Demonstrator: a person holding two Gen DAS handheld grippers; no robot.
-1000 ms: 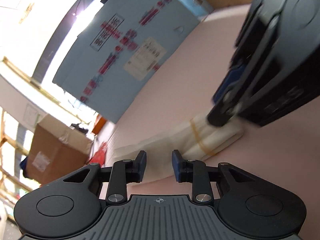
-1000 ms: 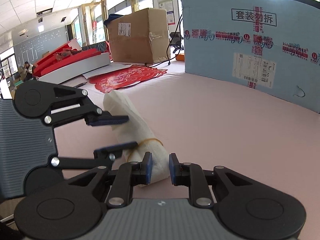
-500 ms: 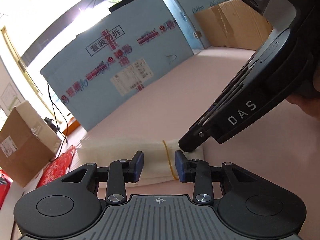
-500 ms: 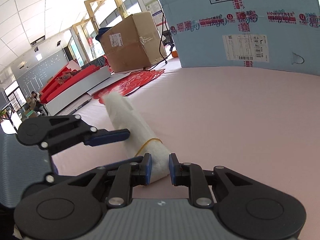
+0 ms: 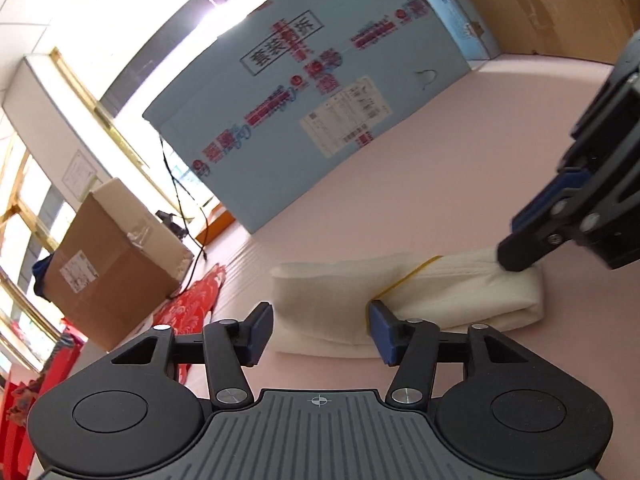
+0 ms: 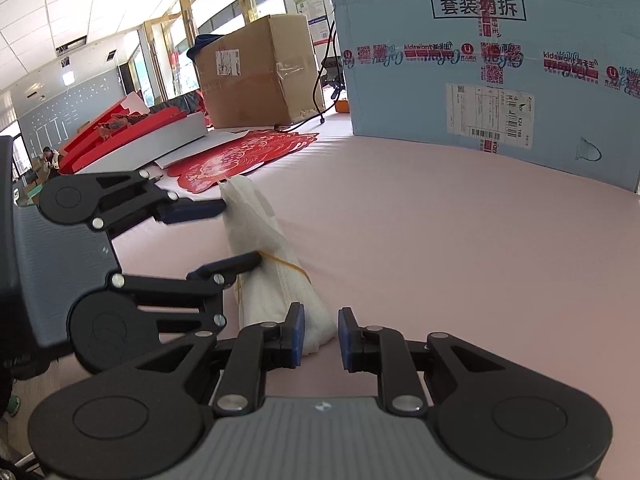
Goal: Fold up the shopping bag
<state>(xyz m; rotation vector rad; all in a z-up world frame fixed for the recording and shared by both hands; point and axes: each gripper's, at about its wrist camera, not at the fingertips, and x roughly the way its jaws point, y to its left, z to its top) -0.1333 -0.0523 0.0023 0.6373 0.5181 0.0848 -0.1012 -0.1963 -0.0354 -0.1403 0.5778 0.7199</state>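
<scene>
The shopping bag (image 5: 420,300) is folded into a white roll with a yellow rubber band (image 5: 408,276) around it, and it lies on the pink table (image 5: 440,184). My left gripper (image 5: 320,332) is opening its jaws, with the roll's middle just beyond them and no pad pressing it. The right wrist view shows the left gripper (image 6: 240,232) straddling the bag (image 6: 272,288) from the side. My right gripper (image 6: 320,336) is only narrowly apart. The bag's near end lies by its left pad and a gap shows at the right pad. Its tip (image 5: 516,256) rests at that end.
A large blue carton (image 6: 500,80) stands on the far side of the table. A brown box (image 6: 256,76), red paper cut-outs (image 6: 240,156) and a black cable lie to the left. Another brown box (image 5: 552,8) sits far right. A person (image 6: 50,156) sits far off.
My left gripper's jaws have spread from a narrow gap to wide, and the gripper has rolled. The right gripper stays at the bag's end. The bag lies where it was.
</scene>
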